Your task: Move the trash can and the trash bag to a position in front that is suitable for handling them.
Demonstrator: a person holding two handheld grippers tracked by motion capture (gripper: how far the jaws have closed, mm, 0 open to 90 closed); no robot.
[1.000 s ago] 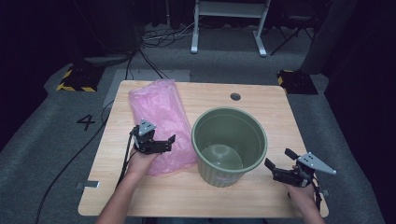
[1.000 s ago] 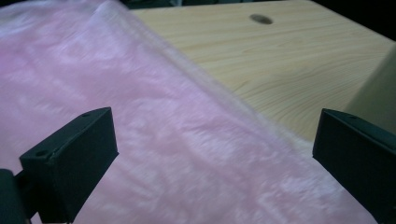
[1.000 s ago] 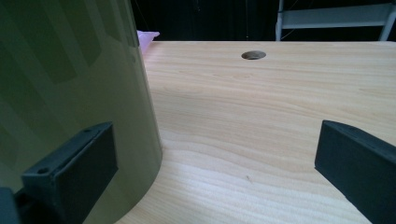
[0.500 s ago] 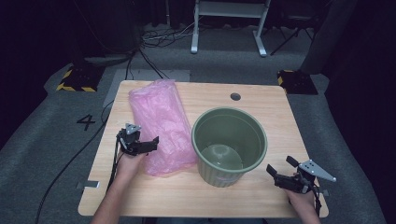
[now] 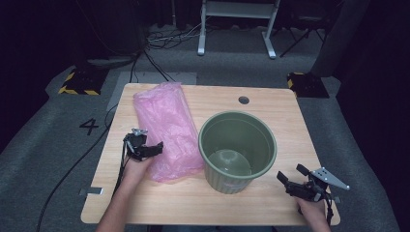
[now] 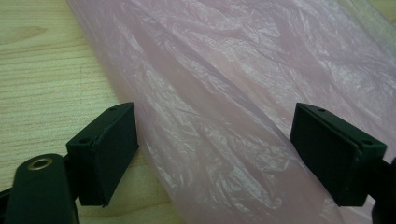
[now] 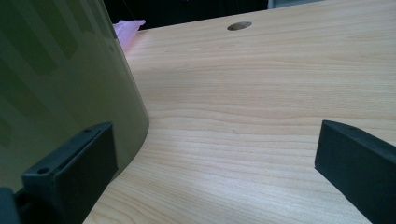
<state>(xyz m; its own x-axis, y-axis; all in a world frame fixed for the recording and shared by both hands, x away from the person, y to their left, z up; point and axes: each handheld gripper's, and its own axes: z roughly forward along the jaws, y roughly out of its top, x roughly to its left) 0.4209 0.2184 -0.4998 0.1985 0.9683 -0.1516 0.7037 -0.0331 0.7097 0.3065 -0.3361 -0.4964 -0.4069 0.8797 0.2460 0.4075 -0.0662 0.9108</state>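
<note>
Left tool [image 6: 212, 154], jaws just closing yet apart, straddles the pink bag [image 5: 167, 130] left of centre, while right tool [image 5: 294, 178], spread wide lower right, sits beside the green bucket [image 7: 56, 79] on the worktop [image 5: 290, 111].

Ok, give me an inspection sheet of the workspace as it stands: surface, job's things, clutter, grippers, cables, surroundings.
Surface: wooden table, with a round hole near its far edge.
Job's things: pink bag lying flat; green bin upright to its right, nothing seen inside.
Clutter: nothing seen.
Grippers: left gripper at the bag's near left edge, its jaws just been closing, wide apart, plastic between them, not pinched. Right gripper low on the table right of the bin, open, holding nothing; in the right gripper view one pad stands close by the bin's wall.
Cables: one trails from the left gripper off the table's left edge; more on the floor beyond.
Surroundings: grey carpet, a "4" marking, white stand legs.
</note>
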